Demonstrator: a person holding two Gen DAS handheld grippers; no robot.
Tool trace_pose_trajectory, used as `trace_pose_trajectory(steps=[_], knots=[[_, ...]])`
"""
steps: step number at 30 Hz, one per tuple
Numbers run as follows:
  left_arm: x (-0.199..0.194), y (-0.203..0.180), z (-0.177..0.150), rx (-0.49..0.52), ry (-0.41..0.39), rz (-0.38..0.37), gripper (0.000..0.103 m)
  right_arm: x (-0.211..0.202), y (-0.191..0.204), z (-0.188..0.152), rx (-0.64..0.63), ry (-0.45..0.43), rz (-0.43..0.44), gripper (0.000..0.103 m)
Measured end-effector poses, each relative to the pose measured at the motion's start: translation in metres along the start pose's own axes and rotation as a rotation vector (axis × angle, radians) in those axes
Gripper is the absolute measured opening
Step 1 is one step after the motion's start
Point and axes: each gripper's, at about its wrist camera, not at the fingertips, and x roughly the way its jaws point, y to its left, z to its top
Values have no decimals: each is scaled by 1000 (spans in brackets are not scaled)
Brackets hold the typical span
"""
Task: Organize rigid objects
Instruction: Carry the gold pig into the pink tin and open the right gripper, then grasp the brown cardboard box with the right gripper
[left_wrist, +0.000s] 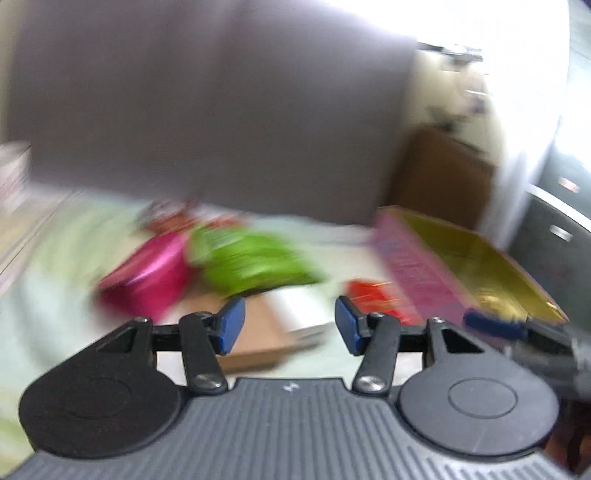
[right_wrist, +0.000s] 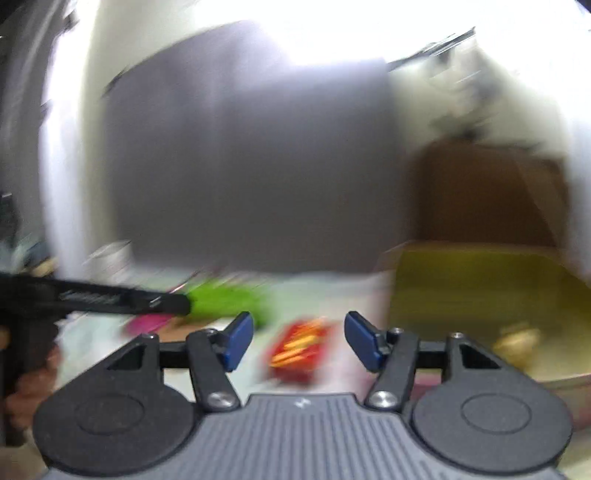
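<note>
Both views are smeared with motion, so I treat every outline as approximate. My left gripper (left_wrist: 290, 328) has its fingers apart with nothing between them; beyond them lie a flat brown box (left_wrist: 258, 343), a green packet (left_wrist: 251, 262) and a pink container (left_wrist: 151, 280) on the pale surface (left_wrist: 55, 314). My right gripper (right_wrist: 298, 341) also has its fingers apart and empty, and a small red packet (right_wrist: 301, 350) sits on the surface just ahead, framed in the gap. A yellow-lined open box (right_wrist: 480, 291) stands toward the right edge of the surface, with pink printed sides in the left view. I judge the red packet to be the right hand's next pick and the open box its likely home. To do this well I would slow down until the picture sharpens, centre the packet between the fingers, come in low, and close on its long sides. The left gripper's arm crosses the right view, so I keep the hands well apart.
</note>
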Motion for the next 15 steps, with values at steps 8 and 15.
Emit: trace_pose_trajectory(steps=[8, 15], knots=[[32, 44, 9, -135, 113, -30, 56, 99, 80, -2, -153, 251, 142, 53], [47, 38, 1, -136, 151, -48, 50, 133, 91, -1, -164, 320, 156, 49]])
